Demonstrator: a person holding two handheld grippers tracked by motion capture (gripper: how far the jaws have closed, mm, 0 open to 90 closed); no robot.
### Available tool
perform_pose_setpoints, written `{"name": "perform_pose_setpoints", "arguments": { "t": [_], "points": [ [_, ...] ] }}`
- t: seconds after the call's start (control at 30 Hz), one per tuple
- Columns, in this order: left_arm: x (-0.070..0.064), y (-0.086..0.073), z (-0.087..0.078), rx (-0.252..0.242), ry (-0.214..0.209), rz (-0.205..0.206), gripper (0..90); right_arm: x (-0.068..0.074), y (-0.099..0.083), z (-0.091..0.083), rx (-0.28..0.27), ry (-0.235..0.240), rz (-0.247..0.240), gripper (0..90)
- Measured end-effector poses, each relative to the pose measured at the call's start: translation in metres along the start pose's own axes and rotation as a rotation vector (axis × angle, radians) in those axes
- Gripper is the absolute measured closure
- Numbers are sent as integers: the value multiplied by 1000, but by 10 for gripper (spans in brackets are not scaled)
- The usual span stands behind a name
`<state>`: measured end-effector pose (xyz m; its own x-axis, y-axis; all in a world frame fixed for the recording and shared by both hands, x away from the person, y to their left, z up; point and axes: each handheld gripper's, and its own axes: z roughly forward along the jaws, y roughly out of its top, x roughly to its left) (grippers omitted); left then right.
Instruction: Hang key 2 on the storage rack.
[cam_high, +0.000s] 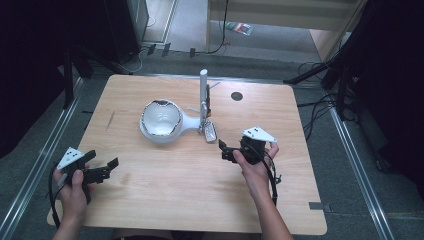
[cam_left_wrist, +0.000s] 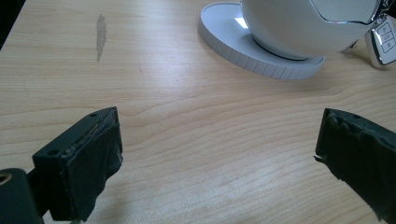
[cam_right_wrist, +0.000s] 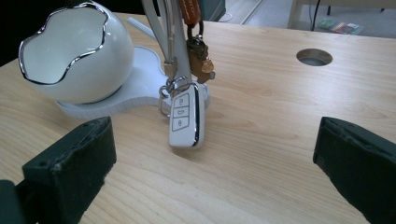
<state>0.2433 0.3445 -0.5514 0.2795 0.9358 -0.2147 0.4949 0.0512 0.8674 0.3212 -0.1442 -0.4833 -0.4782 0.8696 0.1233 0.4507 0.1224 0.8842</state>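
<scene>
A white egg-shaped bowl (cam_high: 160, 120) with a chrome jagged rim sits on a white stand base (cam_high: 186, 122) in the middle of the wooden table. From the stand's upright post (cam_high: 203, 92) hangs a key bunch with a white car key fob (cam_high: 210, 131) resting on the table. In the right gripper view the fob (cam_right_wrist: 186, 120) lies just ahead of the jaws, beside the bowl (cam_right_wrist: 74, 56). My right gripper (cam_high: 226, 148) is open, right of the fob. My left gripper (cam_high: 102, 167) is open at the near left, with the bowl (cam_left_wrist: 303, 23) far ahead.
A round cable hole (cam_high: 236, 96) is in the table at the back right. Orange and brass tags (cam_right_wrist: 198, 51) hang on the post. A dark scuff (cam_left_wrist: 100, 35) marks the wood at the left. Cables and dark stands surround the table.
</scene>
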Motion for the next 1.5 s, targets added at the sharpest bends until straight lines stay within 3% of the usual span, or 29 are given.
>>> {"name": "perform_pose_setpoints", "arguments": {
  "t": [0.5,0.9,1.5],
  "points": [
    [-1,0,1,9,3,9,11,-32,-36,-33,3,-51,32,0],
    [-1,0,1,10,5,8,11,-54,-67,-55,42,-95,40,0],
    [-2,0,1,9,7,10,11,-93,-93,-96,42,-168,88,0]
  ]
}}
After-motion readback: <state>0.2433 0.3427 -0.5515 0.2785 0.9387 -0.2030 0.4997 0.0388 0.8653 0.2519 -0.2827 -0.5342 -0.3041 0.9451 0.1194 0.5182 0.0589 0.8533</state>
